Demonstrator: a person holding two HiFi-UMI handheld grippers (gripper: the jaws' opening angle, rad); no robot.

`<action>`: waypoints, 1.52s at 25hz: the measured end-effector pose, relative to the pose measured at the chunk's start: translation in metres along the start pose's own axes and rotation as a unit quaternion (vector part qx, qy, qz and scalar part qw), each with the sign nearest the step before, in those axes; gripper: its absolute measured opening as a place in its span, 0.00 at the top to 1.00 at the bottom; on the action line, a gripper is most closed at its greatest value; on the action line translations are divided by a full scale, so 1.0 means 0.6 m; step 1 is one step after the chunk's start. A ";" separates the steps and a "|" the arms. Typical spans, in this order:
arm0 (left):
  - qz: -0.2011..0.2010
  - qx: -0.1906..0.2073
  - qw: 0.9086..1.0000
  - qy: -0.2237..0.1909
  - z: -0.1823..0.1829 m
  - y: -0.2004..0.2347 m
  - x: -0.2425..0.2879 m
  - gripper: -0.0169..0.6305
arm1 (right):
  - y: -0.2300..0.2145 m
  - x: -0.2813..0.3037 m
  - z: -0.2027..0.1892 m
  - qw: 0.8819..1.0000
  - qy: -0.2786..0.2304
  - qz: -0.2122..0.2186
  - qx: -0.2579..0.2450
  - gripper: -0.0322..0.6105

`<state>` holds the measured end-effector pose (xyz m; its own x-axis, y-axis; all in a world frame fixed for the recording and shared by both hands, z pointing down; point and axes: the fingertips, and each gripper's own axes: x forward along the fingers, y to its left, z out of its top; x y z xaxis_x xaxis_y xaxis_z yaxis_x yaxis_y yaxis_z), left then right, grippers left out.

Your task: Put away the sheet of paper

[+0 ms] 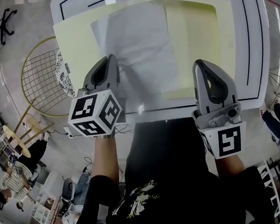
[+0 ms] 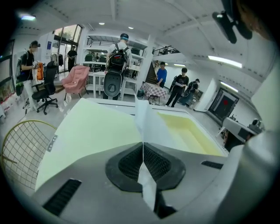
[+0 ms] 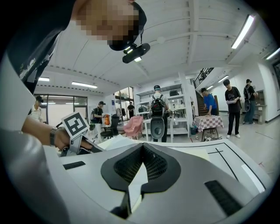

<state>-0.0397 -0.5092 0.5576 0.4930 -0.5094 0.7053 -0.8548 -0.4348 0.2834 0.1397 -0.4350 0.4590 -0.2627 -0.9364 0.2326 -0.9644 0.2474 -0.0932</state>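
Observation:
A white sheet of paper [image 1: 134, 41] lies on an open pale yellow folder [image 1: 76, 46] on the white table [image 1: 255, 35]. My left gripper [image 1: 111, 58] is shut on the sheet's near edge. In the left gripper view the paper [image 2: 142, 118] stands up thin between the closed pads [image 2: 131, 164] and runs forward over the folder [image 2: 92, 131]. My right gripper [image 1: 199, 62] hovers over the folder's near right corner. Its jaws [image 3: 142, 146] meet, and I see nothing clearly gripped. A pale strip shows in the gap behind the pads.
A gold wire chair [image 1: 39, 79] stands left of the table. The table's near edge [image 1: 178, 108] is right under both grippers. Beyond the table are several people [image 2: 177, 89], a pink chair [image 2: 76, 78] and shelving [image 2: 98, 65].

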 end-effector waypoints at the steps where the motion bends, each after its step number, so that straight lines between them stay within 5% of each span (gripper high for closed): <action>1: -0.004 -0.006 1.000 0.001 -0.001 -0.002 0.003 0.97 | -0.001 0.000 -0.002 1.000 0.000 0.001 0.001 0.95; 38: -0.079 -0.020 0.996 0.044 -0.026 -0.159 0.114 0.97 | -0.094 -0.027 -0.032 0.999 0.026 -0.016 0.021 0.95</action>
<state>0.0728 -0.4909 0.5887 0.6065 -0.3697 0.7039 -0.7747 -0.4739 0.4187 0.1980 -0.4289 0.4790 -0.2346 -0.9292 0.2854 -0.9704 0.2062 -0.1260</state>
